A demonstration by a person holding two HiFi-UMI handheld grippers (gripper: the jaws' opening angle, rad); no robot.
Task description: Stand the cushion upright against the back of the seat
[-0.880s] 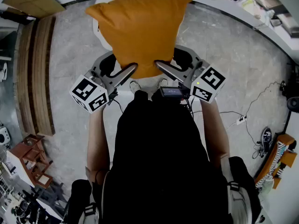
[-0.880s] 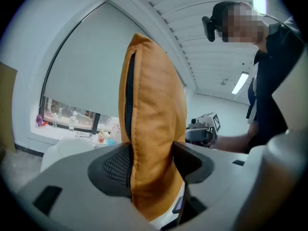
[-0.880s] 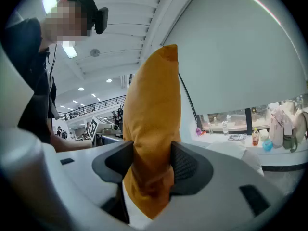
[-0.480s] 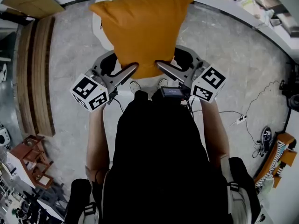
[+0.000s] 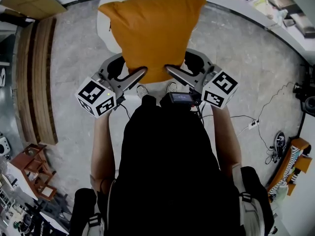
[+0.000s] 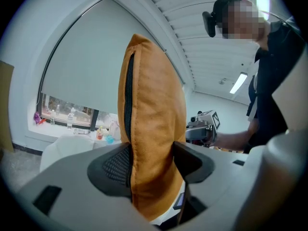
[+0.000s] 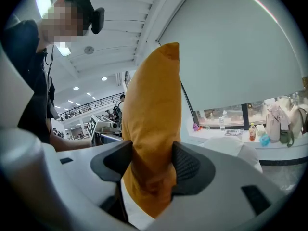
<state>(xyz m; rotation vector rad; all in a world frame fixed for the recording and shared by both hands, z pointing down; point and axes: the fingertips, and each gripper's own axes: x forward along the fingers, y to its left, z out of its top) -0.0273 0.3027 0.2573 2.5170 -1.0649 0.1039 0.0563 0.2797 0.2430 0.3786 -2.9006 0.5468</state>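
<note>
Nearest, the person's black-clad torso (image 5: 167, 171) is seen from above, with both forearms (image 5: 101, 146) stretched forward. Just beyond, the left gripper (image 5: 139, 73) and the right gripper (image 5: 170, 70) are held side by side, their marker cubes (image 5: 96, 98) turned up toward the head camera. Each gripper is clamped on the near, lower edge of the orange cushion (image 5: 152, 31). In the left gripper view the fabric is pinched between the two dark pads (image 6: 115, 165), close to the zip (image 6: 127, 95). In the right gripper view the padding is squeezed between the pads in the same way. The cushion is held upright over the white seat (image 5: 104, 31), which is seen at the cushion's left side and beneath its lower edge. Whether the seat's back is touched cannot be told. Farther off, a ledge (image 7: 216, 134) with bottles (image 7: 251, 131) is seen under a window (image 7: 226, 114), and bags (image 7: 276, 121) are set at its right end.
</note>
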